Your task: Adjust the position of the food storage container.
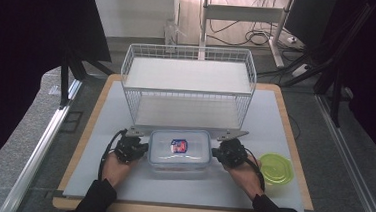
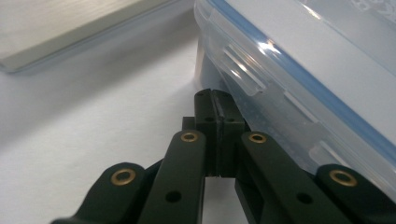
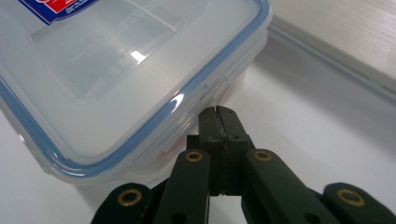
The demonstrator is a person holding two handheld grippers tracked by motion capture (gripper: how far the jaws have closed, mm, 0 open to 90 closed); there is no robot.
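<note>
The box [image 1: 179,150], a clear lidded food container with a blue seal and a red-and-blue label, sits on the white mat [image 1: 120,181] near its front edge, about midway along it, just in front of the wire rack [image 1: 187,81]. Its lid is on, and the side flaps in the gripper views look folded down, so it seems latched.

The left gripper [image 1: 140,150] is at the box's left end and the right gripper [image 1: 219,153] at its right end, one on each side. In the left gripper view the jaws are closed tight against each other with nothing between them, the tips [image 2: 215,109] at the box wall under a flap, touching or nearly so. In the right gripper view the jaws are likewise shut and empty, the tips [image 3: 218,122] under the lid's rim at a corner.

By my reading, the work is at its start: the box rests flat on the mat, flanked but not lifted. What is left is probably to press it between the closed grippers, raise it, and set it on a shelf of the rack, both of which stand bare. A green lid [image 1: 275,168] lies on the mat toward the front right corner, apart from the right hand [image 1: 244,172].
</note>
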